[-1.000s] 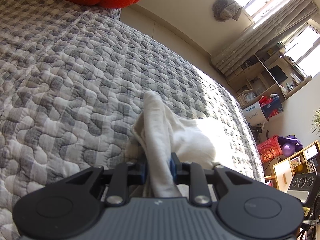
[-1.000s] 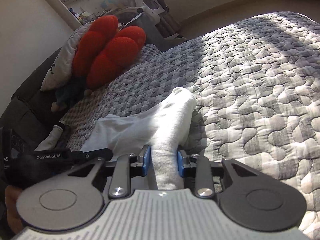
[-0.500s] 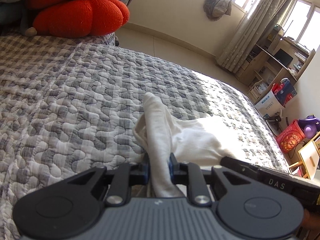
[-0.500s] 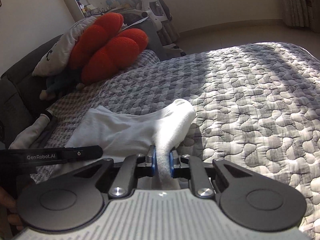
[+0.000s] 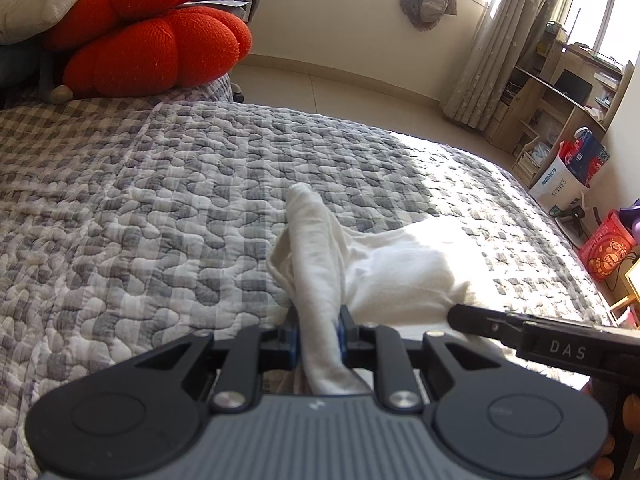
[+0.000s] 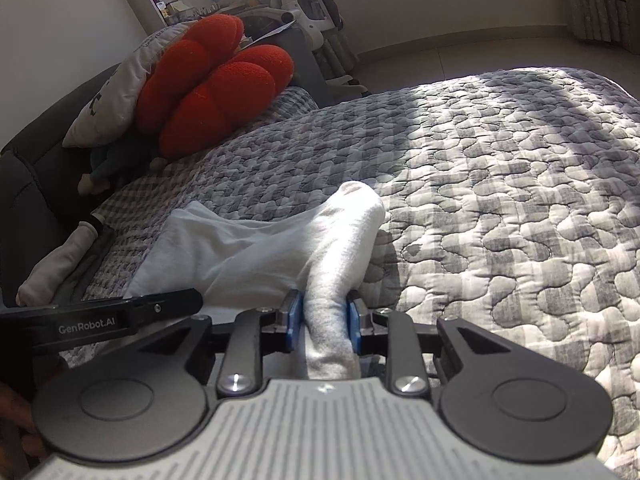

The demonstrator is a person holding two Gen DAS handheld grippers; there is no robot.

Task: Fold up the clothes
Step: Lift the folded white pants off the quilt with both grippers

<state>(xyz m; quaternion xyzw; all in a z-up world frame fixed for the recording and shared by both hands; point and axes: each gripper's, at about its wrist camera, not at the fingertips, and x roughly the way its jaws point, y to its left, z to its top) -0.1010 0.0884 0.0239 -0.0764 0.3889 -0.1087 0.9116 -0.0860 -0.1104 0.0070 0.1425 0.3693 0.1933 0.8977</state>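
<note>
White cloth is pinched at one bunched corner between the blue-padded jaws of the left gripper, which are closed narrowly on the fabric. The same cloth is held at another bunched corner by the right gripper, whose jaws are likewise pressed in on a thick roll of the fabric. Between the two held corners the cloth is stretched in a shallow sag, with its far part spread on the bed. The bed is covered by a grey and white checked quilt with a pebbled stitch pattern, and part of the quilt beyond the cloth is lit by strong sun.

In the left wrist view, the right gripper's black body, marked "DAS", is seen just beside the cloth on its right side. In the right wrist view, the left gripper's body, marked "GenRobot.AI", is seen just beside the cloth on its left side.

At the head of the bed, well apart from the cloth, a red-orange lobed cushion is leaned against a pale pillow. Near the bed's left edge in the right wrist view, a rolled pale item is seen; what it is cannot be told. Beyond the bed, curtains and a wooden shelf unit are seen by the window.
</note>
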